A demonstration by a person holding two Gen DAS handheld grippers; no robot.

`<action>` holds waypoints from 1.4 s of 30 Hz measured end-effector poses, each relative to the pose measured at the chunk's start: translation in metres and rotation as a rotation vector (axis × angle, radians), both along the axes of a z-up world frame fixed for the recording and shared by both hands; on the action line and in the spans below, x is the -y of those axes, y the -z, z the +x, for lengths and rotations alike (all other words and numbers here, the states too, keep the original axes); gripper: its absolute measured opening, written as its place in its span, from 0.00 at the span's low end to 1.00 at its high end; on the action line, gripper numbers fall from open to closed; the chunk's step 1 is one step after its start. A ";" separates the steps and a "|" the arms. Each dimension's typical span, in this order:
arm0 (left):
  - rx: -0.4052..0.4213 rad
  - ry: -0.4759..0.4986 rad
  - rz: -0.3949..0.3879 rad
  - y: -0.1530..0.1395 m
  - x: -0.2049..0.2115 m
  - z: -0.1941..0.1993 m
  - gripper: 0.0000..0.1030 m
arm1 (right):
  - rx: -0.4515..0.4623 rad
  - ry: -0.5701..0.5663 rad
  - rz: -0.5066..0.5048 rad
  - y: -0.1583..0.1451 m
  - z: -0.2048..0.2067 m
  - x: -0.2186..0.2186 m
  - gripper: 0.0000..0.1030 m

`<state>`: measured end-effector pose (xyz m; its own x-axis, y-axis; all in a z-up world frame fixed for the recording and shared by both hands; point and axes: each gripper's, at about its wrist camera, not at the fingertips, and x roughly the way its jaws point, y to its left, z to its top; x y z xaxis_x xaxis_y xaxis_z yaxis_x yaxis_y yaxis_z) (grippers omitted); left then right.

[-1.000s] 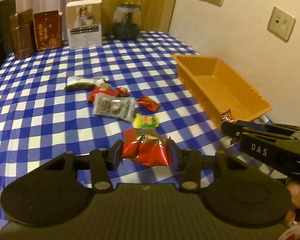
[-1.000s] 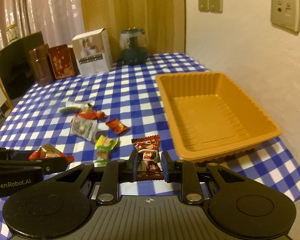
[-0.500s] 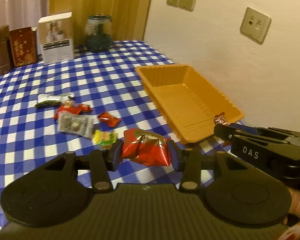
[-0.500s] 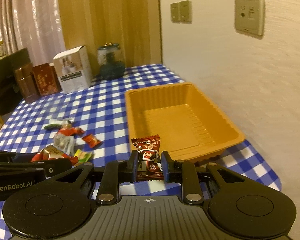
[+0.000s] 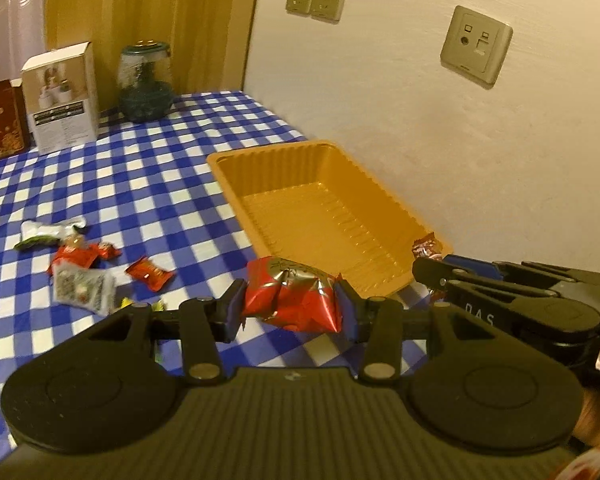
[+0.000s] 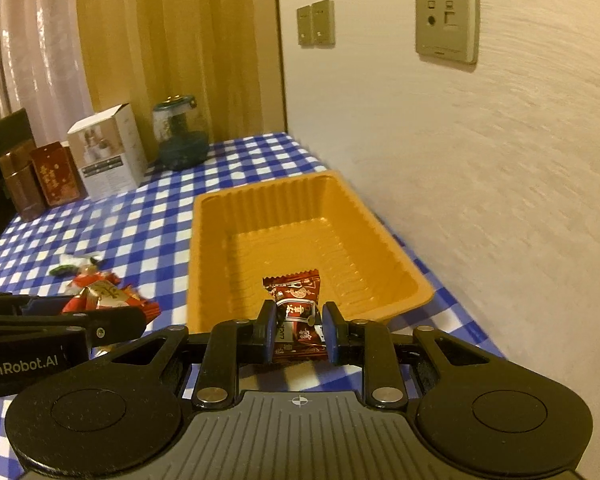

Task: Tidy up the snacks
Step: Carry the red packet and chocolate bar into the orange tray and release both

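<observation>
- Left gripper (image 5: 290, 312) clamped on a red foil pack (image 5: 292, 300), hanging over the checked cloth (image 5: 148, 184) just short of the tray's near corner.
- Right gripper (image 6: 298, 330) clamped on a dark red candy (image 6: 298, 312), poised at the near rim of the orange tray (image 6: 204, 240).
- Tray bare inside, close along the wall.
- Loose snacks (image 5: 80, 268) scattered at 9 o'clock of the tray; count perhaps five, blurred.
- Box (image 5: 62, 96) and jar (image 5: 146, 80) at 11 o'clock, far edge.
</observation>
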<state>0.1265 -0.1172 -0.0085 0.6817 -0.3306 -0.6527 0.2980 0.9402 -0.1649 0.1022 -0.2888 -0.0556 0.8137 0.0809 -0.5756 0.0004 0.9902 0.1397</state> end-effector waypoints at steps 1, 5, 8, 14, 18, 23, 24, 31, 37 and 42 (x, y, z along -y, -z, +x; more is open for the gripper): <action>0.002 0.001 0.001 0.000 0.004 0.003 0.42 | 0.001 0.004 0.000 0.000 0.003 0.003 0.24; 0.009 0.006 -0.003 0.001 0.017 0.015 0.42 | 0.001 0.017 -0.001 0.001 0.014 0.015 0.24; 0.013 0.009 -0.010 0.002 0.025 0.024 0.42 | -0.001 0.023 0.004 0.002 0.024 0.025 0.24; 0.019 0.016 -0.022 0.008 0.034 0.045 0.43 | 0.002 0.028 0.007 0.003 0.043 0.037 0.24; 0.016 0.025 -0.024 0.013 0.039 0.055 0.43 | -0.002 0.033 0.010 0.005 0.052 0.041 0.24; 0.009 0.038 -0.027 0.022 0.045 0.063 0.45 | -0.008 0.044 0.016 0.009 0.059 0.044 0.24; 0.000 0.040 -0.030 0.025 0.047 0.066 0.55 | -0.010 0.046 0.017 0.010 0.060 0.044 0.24; -0.008 0.009 -0.041 0.038 0.038 0.064 0.72 | -0.029 0.050 0.031 0.016 0.061 0.045 0.24; -0.021 -0.053 -0.058 0.039 0.017 0.052 0.72 | -0.031 0.043 0.048 0.018 0.060 0.042 0.24; -0.025 -0.087 -0.073 0.037 0.004 0.047 0.72 | -0.026 0.034 0.055 0.016 0.062 0.039 0.24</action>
